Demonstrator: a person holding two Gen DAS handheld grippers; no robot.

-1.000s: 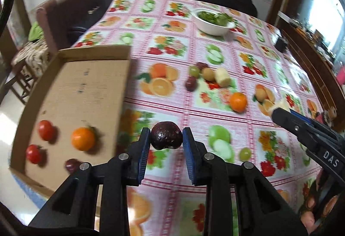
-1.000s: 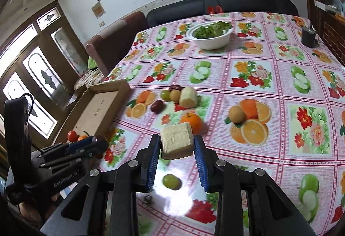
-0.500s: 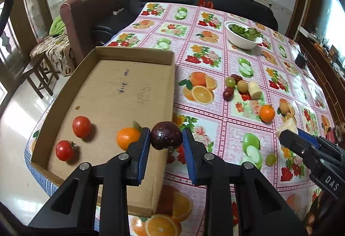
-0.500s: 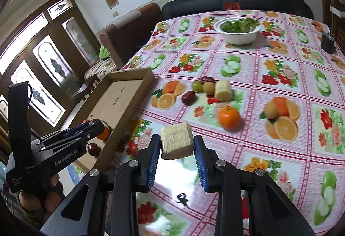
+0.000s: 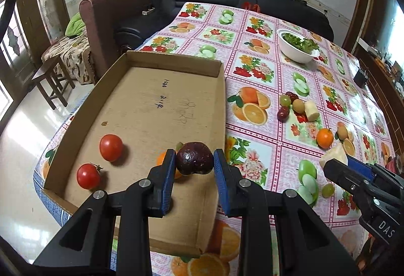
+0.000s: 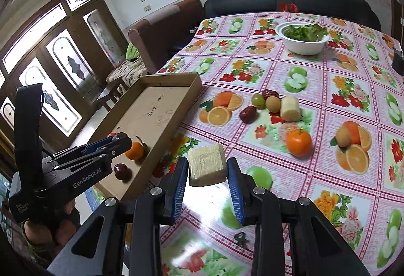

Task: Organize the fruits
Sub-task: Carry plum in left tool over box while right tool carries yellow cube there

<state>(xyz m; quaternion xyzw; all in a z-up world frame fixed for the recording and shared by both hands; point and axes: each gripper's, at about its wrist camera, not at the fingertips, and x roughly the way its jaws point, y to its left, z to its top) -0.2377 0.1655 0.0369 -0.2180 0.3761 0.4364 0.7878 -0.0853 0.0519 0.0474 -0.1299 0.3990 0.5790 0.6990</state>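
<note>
My left gripper (image 5: pixel 194 162) is shut on a dark purple fruit (image 5: pixel 194 158) and holds it above the near right part of the cardboard tray (image 5: pixel 161 61). In the tray lie two tomatoes (image 5: pixel 111 147), an orange (image 6: pixel 134 150) partly hidden behind the fruit, and a dark red fruit (image 6: pixel 120 171). My right gripper (image 6: pixel 207 170) is shut on a pale yellow block (image 6: pixel 207 165) and holds it above the tablecloth, right of the tray. Loose fruit lies on the table: an orange (image 6: pixel 298 142), a green grape (image 6: pixel 257 100), red dates (image 6: pixel 248 114), a kiwi (image 6: pixel 273 104).
A white bowl of greens (image 6: pixel 303 37) stands at the far side of the table. A pale cut stalk piece (image 6: pixel 290 108) lies by the fruit cluster. A green grape (image 5: pixel 327 189) lies near the front. An armchair (image 5: pixel 113 16) and sofa stand behind the table.
My left gripper has carried the dark fruit left from over the tablecloth to over the tray. My right gripper has moved left toward the tray with the block.
</note>
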